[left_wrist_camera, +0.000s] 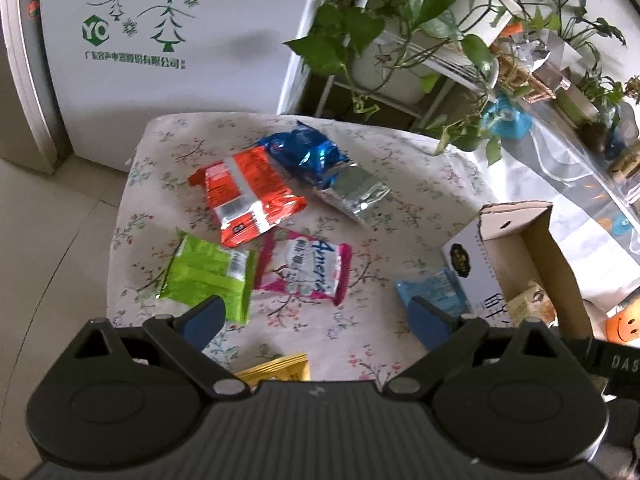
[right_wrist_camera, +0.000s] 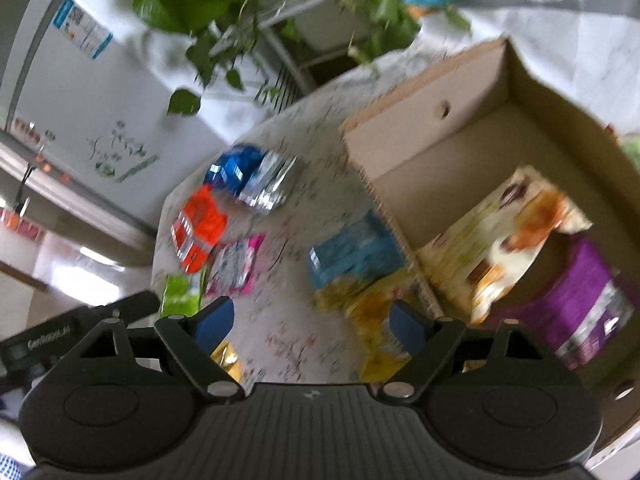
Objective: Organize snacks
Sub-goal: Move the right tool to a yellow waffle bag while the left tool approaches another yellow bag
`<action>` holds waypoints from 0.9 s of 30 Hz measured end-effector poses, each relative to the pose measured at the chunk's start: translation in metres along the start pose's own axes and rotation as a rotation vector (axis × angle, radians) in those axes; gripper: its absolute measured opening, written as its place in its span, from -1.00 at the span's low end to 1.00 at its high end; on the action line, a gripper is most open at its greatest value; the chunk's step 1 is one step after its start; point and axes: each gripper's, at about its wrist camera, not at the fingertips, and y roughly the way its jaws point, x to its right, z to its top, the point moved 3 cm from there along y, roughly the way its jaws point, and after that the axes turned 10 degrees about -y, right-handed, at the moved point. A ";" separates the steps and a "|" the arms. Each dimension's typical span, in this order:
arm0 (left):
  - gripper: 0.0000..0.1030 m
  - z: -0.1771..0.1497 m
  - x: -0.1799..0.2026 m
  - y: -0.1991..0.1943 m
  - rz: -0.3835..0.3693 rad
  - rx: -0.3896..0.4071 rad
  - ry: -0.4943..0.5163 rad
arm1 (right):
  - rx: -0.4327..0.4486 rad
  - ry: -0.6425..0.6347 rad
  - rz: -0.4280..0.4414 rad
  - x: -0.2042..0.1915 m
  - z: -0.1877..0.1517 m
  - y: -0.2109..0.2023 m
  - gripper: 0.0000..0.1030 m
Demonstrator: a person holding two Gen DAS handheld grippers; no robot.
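Note:
Snack packets lie on a floral tablecloth [left_wrist_camera: 380,148]: an orange one [left_wrist_camera: 246,196], a dark blue one [left_wrist_camera: 308,152], a silver one [left_wrist_camera: 358,190], a pink-and-white one [left_wrist_camera: 308,268], a green one [left_wrist_camera: 208,276], a light blue one [left_wrist_camera: 434,292] and a yellow one [left_wrist_camera: 280,368]. My left gripper [left_wrist_camera: 316,320] hangs open above the cloth, nothing between its fingers. A cardboard box [right_wrist_camera: 408,120] holds a cream packet [right_wrist_camera: 516,232] and a purple packet [right_wrist_camera: 584,300]. My right gripper [right_wrist_camera: 310,328] is open and empty beside the box, over the cloth near a yellow packet [right_wrist_camera: 376,320] and the light blue packet [right_wrist_camera: 356,252].
A white appliance [left_wrist_camera: 160,80] with green tree print stands behind the table. Potted vines [left_wrist_camera: 420,12] on a white rack hang over the far right corner. A marble-look counter [left_wrist_camera: 568,208] with clutter lies right of the box. The left gripper's body [right_wrist_camera: 60,340] shows in the right wrist view.

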 end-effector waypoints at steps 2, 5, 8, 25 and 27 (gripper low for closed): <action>0.88 0.000 -0.003 -0.001 -0.002 -0.005 0.000 | -0.029 0.015 0.011 -0.001 -0.003 0.007 0.75; 0.88 0.000 -0.009 -0.002 -0.007 -0.009 -0.004 | -0.060 0.039 0.003 -0.001 -0.008 0.016 0.75; 0.88 -0.001 -0.015 -0.002 0.002 -0.013 -0.001 | -0.065 0.028 -0.049 -0.002 -0.009 0.023 0.76; 0.88 -0.018 -0.057 0.007 0.039 -0.074 -0.005 | -0.077 -0.114 -0.316 -0.021 -0.007 0.075 0.85; 0.88 -0.021 -0.060 0.010 0.047 -0.086 -0.001 | -0.098 -0.109 -0.279 -0.025 -0.008 0.078 0.87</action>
